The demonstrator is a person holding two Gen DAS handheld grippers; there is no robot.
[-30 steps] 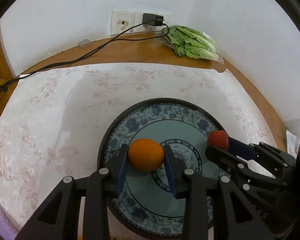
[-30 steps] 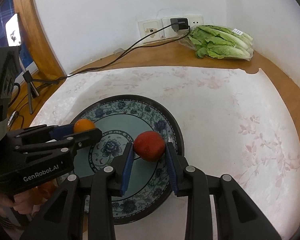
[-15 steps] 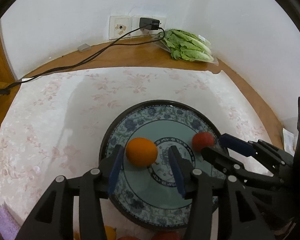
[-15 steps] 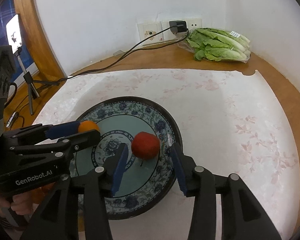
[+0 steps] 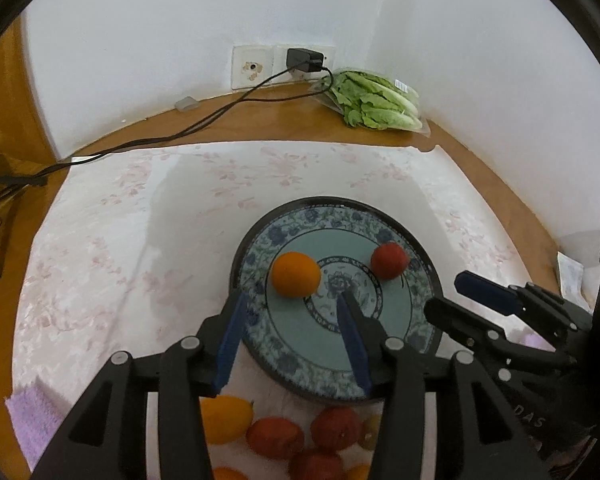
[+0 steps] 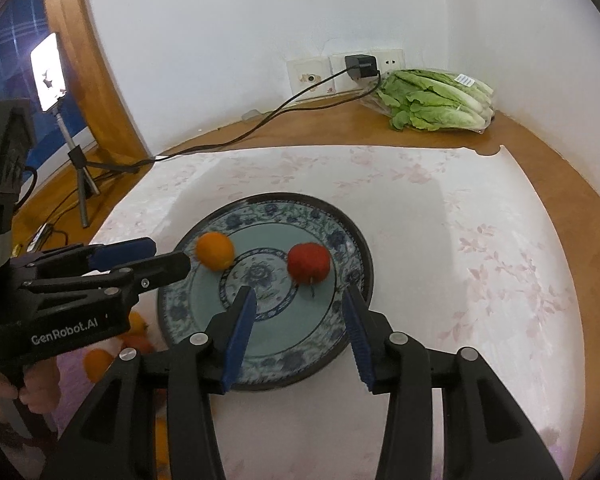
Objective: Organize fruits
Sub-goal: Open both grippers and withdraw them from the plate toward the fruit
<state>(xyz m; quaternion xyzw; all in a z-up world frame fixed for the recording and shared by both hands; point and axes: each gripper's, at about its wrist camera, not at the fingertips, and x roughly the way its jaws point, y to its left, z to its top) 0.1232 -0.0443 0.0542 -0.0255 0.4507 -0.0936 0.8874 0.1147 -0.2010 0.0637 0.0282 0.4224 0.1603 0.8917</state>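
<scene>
Both released: left tool (image 5: 290, 300) empty behind the orange (image 5: 296, 274), right tool (image 6: 298, 294) empty behind the red fruit (image 6: 309, 261), each set apart on the plate (image 6: 352, 236), probably against rolling together.

Both wrist views look steeply down, sharing the plate (image 5: 428, 268).

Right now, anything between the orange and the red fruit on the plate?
Nothing: only the bare patterned centre of the plate lies between the orange and the red fruit, clearest in the right wrist view.
</scene>
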